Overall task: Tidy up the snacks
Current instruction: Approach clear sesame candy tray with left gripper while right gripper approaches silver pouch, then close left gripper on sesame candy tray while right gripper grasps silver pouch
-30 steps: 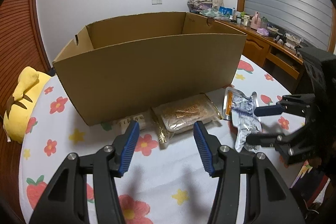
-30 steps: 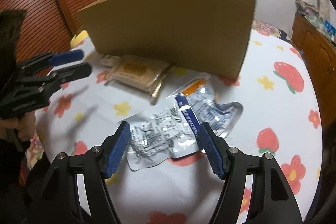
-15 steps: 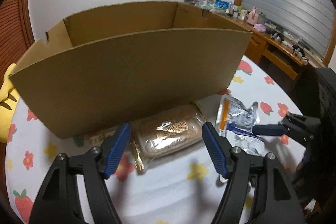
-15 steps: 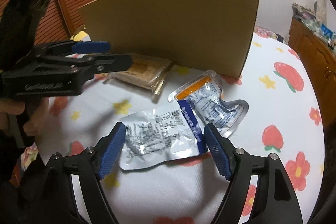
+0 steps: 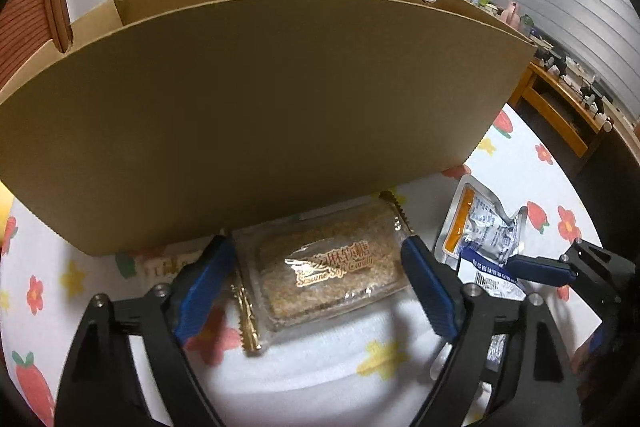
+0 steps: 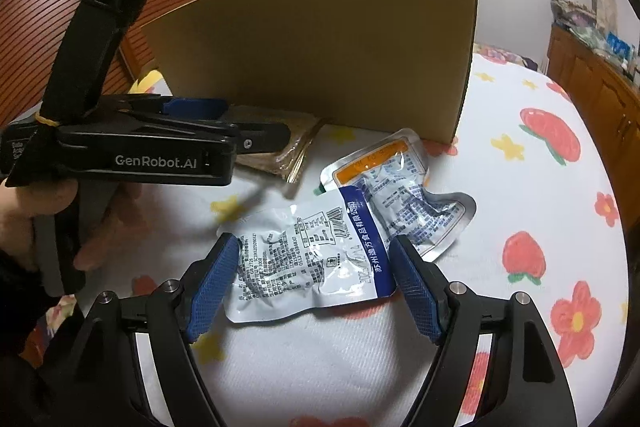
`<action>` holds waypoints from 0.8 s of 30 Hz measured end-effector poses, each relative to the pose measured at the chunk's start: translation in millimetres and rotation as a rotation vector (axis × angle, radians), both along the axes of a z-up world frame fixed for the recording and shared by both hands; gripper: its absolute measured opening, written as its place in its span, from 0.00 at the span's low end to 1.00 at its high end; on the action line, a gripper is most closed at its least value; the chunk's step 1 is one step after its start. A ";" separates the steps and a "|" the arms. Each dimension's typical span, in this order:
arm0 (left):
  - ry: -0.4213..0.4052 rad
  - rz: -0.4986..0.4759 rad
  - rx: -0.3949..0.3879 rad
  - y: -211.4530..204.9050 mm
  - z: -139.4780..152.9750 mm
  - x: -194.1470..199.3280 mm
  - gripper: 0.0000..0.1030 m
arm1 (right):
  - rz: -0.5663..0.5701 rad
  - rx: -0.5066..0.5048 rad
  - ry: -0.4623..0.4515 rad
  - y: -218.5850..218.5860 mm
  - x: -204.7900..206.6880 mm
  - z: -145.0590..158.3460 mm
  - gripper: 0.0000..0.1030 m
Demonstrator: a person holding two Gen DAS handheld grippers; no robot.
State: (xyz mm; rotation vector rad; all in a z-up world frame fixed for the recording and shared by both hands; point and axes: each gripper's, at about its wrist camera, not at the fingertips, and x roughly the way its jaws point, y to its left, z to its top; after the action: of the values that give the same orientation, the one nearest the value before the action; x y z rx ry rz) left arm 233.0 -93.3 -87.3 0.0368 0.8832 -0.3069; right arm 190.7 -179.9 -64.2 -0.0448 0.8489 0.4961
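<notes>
In the left wrist view the left tongs (image 5: 318, 273) stand wide apart around the sesame candy pack (image 5: 328, 269), which lies flat on the tabletop (image 5: 320, 367) in the lower middle of the frame, just below the front wall of the cardboard box (image 5: 256, 107). Whether the blue pads already touch the pack ends, I cannot tell. In the right wrist view the right tongs (image 6: 316, 281) are also apart, one pad on each side of the white and blue pouch (image 6: 308, 255) in the lower middle. This pouch overlaps a silver pouch with orange stripe (image 6: 400, 187), which lies toward the right of centre.

I judge that both hands prepare a grasp, and nothing is in the box yet as far as the views show. The risks: the candy pack is wide and its wrapper looks smooth, so closing on the ends may bend it or let it slip. The flat pouch may only wrinkle and escape, or drag the silver pouch with it. The box wall is tall and very near, so a lifted pack may hit its edge.
</notes>
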 end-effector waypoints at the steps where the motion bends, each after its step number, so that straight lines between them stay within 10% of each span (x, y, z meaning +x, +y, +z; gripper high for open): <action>1: 0.002 0.000 0.000 -1.3 -0.3 0.7 0.87 | 0.000 -0.001 -0.001 0.4 -0.5 0.1 0.77; 24: 0.030 -0.096 0.098 -19.3 -7.8 4.9 0.94 | 0.001 -0.005 -0.001 2.9 -0.5 -1.6 0.77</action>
State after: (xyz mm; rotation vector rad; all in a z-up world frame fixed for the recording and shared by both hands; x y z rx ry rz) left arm 237.9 -112.5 -95.1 0.1659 0.9271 -0.3548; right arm 190.2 -177.0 -65.7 -0.0502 0.8493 0.4953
